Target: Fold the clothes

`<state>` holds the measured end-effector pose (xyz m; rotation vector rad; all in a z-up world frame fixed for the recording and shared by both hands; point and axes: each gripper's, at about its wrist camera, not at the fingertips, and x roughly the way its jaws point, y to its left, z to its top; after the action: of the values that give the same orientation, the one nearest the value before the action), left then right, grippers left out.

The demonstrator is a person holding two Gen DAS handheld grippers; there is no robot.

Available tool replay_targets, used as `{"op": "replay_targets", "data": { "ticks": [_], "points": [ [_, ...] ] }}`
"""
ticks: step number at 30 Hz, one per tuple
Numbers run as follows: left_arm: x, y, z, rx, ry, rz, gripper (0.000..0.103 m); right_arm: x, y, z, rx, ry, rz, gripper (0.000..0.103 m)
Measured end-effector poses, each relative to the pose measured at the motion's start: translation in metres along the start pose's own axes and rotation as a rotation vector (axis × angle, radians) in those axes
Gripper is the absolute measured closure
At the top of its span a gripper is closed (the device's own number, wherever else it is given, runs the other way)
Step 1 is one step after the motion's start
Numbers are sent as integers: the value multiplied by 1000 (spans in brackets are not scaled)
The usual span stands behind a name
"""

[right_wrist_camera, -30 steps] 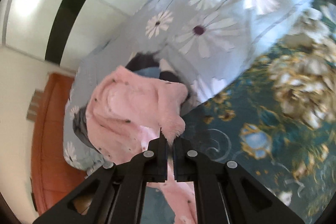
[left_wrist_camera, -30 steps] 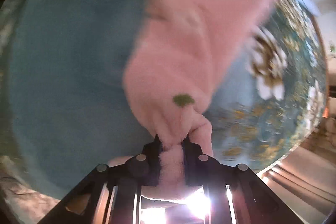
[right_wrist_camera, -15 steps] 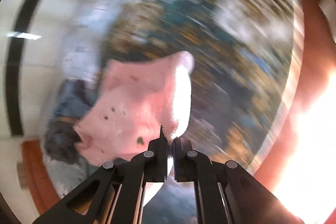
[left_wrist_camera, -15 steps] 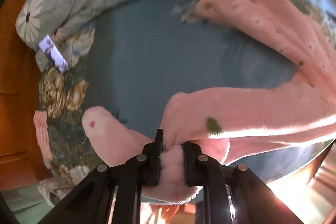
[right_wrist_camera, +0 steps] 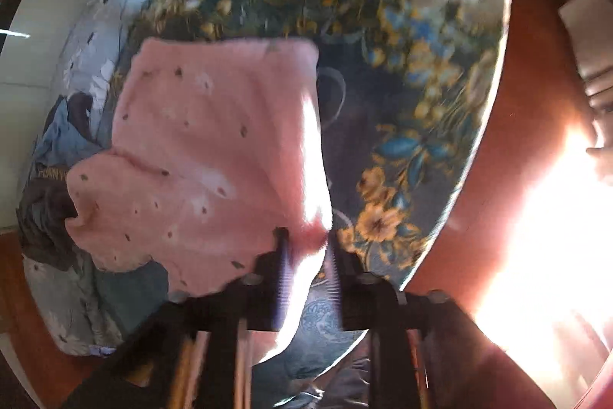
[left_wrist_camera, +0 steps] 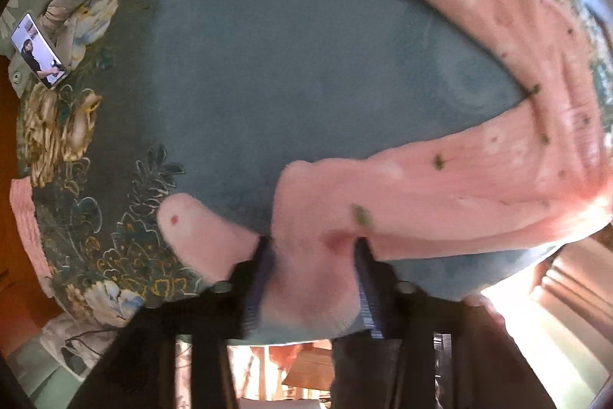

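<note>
Left gripper [left_wrist_camera: 312, 248] spread wide, fingers [left_wrist_camera: 260, 278] apart; right gripper [right_wrist_camera: 304, 240] likewise parted, both pointing forward, blurred.

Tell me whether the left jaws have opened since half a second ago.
Yes. The left gripper had its jaws pinched tight on the pink garment; now they stand wide apart, fabric loose between them, the phone still upper left.

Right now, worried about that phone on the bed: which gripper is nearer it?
Left. The phone lies far off the left gripper; the right gripper view lacks it.
</note>
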<state>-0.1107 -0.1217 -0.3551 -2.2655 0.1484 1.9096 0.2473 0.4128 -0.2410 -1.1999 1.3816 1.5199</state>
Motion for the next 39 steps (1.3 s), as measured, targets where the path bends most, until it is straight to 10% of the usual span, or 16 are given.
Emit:
{"op": "replay_targets", "data": {
  "ticks": [6, 17, 27, 32, 39],
  "points": [
    [-60, 3, 2, -121, -111, 11, 38, -30, 44, 59, -179, -84, -18, 63],
    [-97, -64, -19, -627, -186, -26, 37, 110, 196, 218, -544, 67, 117, 62],
    [-110, -137, 5, -577, -122, 70, 37, 192, 233, 246, -577, 235, 235, 62],
    [-107, -154, 27, -563, -115, 57, 37, 184, 234, 251, -552, 275, 266, 89],
    [-105, -167, 47, -530, -132, 37, 37, 128, 194, 307, -424, 87, 261, 93]
  ]
}}
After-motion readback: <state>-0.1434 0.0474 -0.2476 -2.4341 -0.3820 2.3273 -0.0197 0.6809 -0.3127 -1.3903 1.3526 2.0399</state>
